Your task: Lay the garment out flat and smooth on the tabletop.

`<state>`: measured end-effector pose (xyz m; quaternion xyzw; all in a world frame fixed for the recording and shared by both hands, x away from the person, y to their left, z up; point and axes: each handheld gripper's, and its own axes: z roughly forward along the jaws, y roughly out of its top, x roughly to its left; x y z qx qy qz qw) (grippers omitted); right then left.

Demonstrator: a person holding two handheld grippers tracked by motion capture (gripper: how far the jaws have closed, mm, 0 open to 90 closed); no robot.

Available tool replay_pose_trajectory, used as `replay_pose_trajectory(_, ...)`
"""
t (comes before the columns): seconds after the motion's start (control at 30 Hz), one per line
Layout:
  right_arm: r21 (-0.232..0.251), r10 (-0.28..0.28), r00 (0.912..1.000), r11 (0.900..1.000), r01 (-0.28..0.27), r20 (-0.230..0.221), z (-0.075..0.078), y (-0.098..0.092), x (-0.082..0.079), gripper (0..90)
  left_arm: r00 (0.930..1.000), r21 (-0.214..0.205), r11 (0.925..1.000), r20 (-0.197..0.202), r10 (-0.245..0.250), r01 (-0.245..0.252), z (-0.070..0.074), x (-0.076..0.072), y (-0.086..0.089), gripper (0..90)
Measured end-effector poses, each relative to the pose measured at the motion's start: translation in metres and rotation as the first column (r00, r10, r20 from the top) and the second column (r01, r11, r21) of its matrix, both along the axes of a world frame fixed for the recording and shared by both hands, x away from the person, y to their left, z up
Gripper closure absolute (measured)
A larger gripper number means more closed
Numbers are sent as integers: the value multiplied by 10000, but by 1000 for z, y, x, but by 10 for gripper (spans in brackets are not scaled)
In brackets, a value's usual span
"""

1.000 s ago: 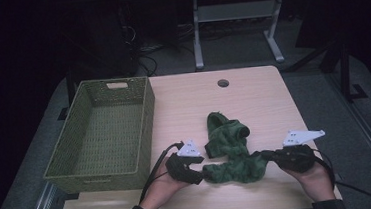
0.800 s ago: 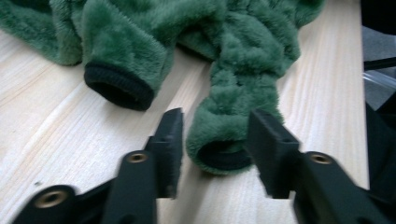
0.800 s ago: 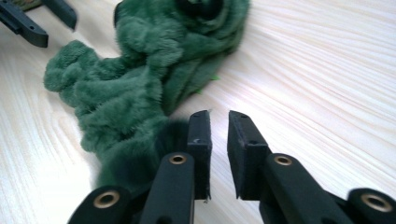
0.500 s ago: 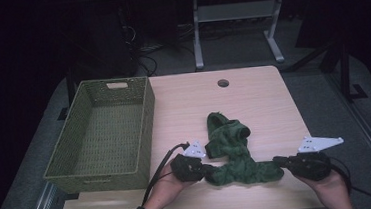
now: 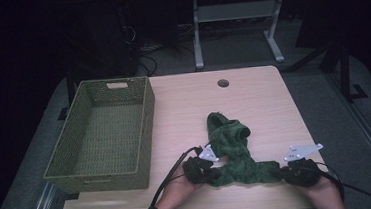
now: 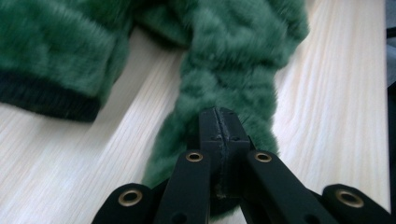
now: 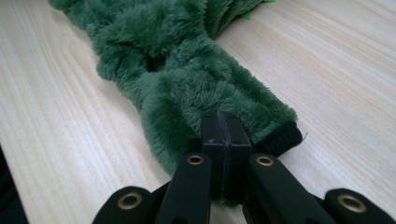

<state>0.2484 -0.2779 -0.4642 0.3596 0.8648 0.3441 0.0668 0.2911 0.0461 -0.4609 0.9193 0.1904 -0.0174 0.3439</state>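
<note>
Green fleece garment [image 5: 235, 155] — pinched by left gripper [image 5: 210, 173] and right gripper [image 5: 285, 171].

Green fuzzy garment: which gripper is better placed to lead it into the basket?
Left, probably. The left gripper, jaws shut on one end of the green fuzzy garment, sits nearer the woven basket. The right gripper pinches the far end, away from the basket.
</note>
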Motion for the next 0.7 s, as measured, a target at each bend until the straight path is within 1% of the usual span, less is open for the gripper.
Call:
replay_pose_trajectory(0.03,2,-11,10000,10000,11,-6,0,1,1,900,10000,-14,10000,-46,47,-48,0,0,2,898)
replay_pose_trajectory(0.07,48,17,10000,10000,-17,16,-1,3,3,900,10000,95,10000,-32,10,-10,0,1,4,898)
replay_pose_trajectory(0.1,31,65,10000,10000,-65,-13,-1,4,4,900,9999,157,9998,-45,105,-104,1,0,6,898)
replay_pose_trajectory(0.13,52,94,10000,9999,-94,-22,-1,7,6,900,10000,308,9995,59,16,-18,2,1,9,898)
replay_pose_trajectory(0.17,36,140,9999,9999,-140,2,-1,9,7,900,9999,332,9994,32,106,-107,2,0,11,898)
replay_pose_trajectory(0.2,9,226,9997,9997,-226,67,-1,13,8,900,9999,401,9991,53,117,-119,3,0,13,898)
replay_pose_trajectory(0.23,9,226,9997,9997,-226,67,-1,13,8,900,9999,466,9988,101,116,-120,3,1,17,898)
replay_pose_trajectory(0.27,-10,307,9995,9995,-307,81,-1,16,9,900,9997,502,9985,20,240,-241,4,0,21,898)
replay_pose_trajectory(0.3,-9,378,9992,9993,-378,104,-1,18,10,900,9998,678,9975,41,193,-196,5,1,25,899)
replay_pose_trajectory(0.4,12,562,9983,9984,-562,133,-2,25,13,900,9990,747,9963,-37,438,-434,6,0,38,898)
replay_pose_trajectory(0.43,3,593,9982,9982,-593,62,-1,27,13,899,9989,830,9955,-29,465,-461,6,0,43,898)
replay_pose_trajectory(0.57,-34,847,9963,9964,-847,112,-1,38,15,899,9965,871,9927,43,831,-832,7,-3,50,897)
replay_pose_trajectory(0.6,9,882,9961,9961,-882,102,-1,40,15,893,9963,865,9925,50,862,-863,8,-3,51,888)
replay_pose_trajectory(0.63,2,967,9953,9953,-968,105,-1,41,16,874,9962,809,9929,114,865,-871,10,-3,52,846)
replay_pose_trajectory(0.67,60,981,9952,9952,-981,61,1,41,16,854,9951,717,9925,167,979,-988,11,-3,51,764)
replay_pose_trajectory(0.7,130,961,9953,9953,-962,95,3,41,17,834,9947,716,9923,268,991,-1008,14,-2,51,764)
